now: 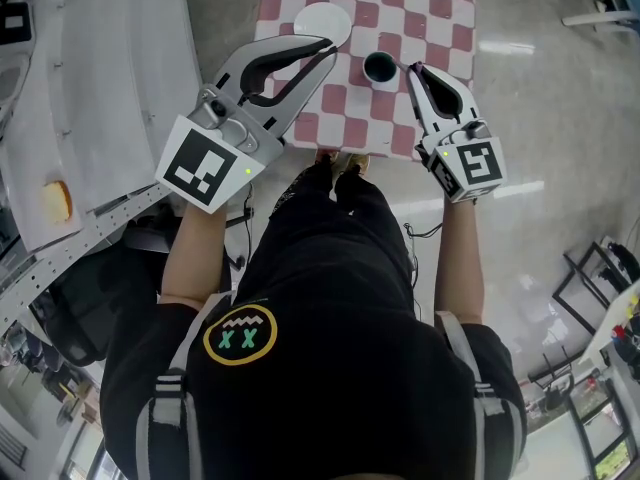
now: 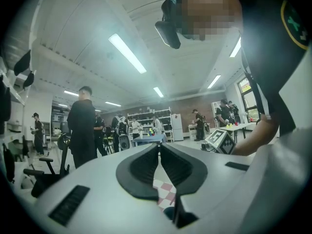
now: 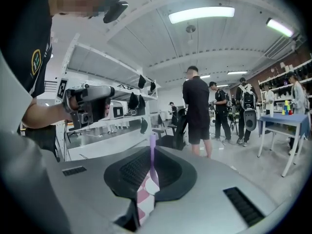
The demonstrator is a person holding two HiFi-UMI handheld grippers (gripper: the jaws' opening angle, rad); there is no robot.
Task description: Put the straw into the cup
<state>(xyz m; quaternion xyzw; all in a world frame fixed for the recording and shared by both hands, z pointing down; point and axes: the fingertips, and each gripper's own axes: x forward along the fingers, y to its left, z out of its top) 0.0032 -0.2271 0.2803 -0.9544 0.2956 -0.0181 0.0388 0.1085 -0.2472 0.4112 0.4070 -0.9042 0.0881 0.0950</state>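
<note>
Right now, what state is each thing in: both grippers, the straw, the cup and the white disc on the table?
Left gripper: jaws together, nothing between them.
Right gripper: jaws closed on the straw.
Straw: held upright between the right gripper's jaws, not yet in the cup.
Cup: upright on the checked table, no straw in it.
White disc: lying flat on the table, apart from the cup.

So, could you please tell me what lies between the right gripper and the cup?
Only bare checkered cloth, as the head view shows. Nothing else separates the right gripper, shut on the straw, from the cup.
</note>
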